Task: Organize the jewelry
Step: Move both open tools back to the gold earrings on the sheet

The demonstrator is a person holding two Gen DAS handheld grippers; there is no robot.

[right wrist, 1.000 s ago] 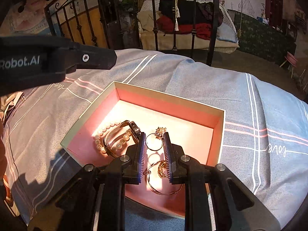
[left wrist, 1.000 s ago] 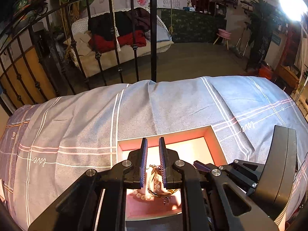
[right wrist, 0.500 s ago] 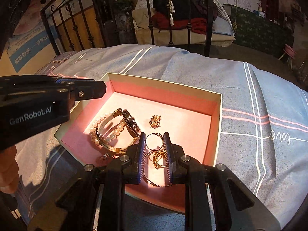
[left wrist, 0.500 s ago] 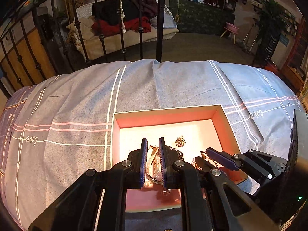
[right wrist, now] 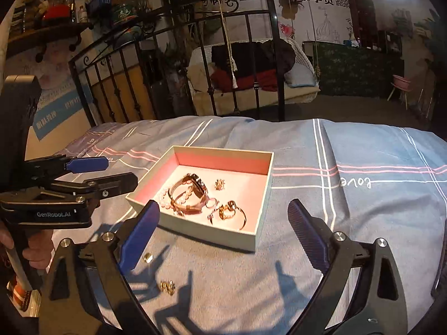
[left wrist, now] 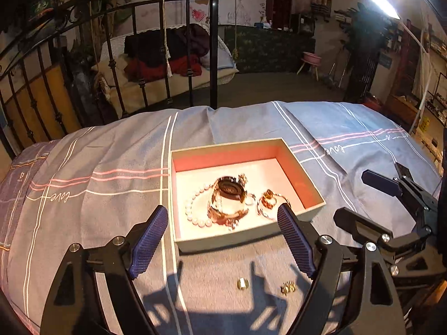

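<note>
A pale box with a pink inside (left wrist: 245,240) (right wrist: 195,226) lies on the bed. It holds a pearl bracelet (left wrist: 192,212) (right wrist: 164,199), a watch (left wrist: 229,195) (right wrist: 195,189), gold bangles and rings (left wrist: 269,202) (right wrist: 232,213) and a small gold brooch (right wrist: 220,184). Two small gold pieces lie on the sheet in front of the box: a ring (left wrist: 241,283) (right wrist: 147,257) and an earring (left wrist: 288,288) (right wrist: 167,286). My left gripper (left wrist: 223,243) is open and empty, pulled back before the box. My right gripper (right wrist: 223,240) is open and empty, also before the box.
The bed has a blue-grey striped sheet (left wrist: 111,167) and a black iron footboard (left wrist: 190,55) at its far end. The right gripper shows at the right of the left wrist view (left wrist: 391,195); the left gripper shows at the left of the right wrist view (right wrist: 69,184).
Both grippers were shut over the jewelry inside the box. They have opened wide and drawn back and up, clear of the box. The jewelry stays in the box.
</note>
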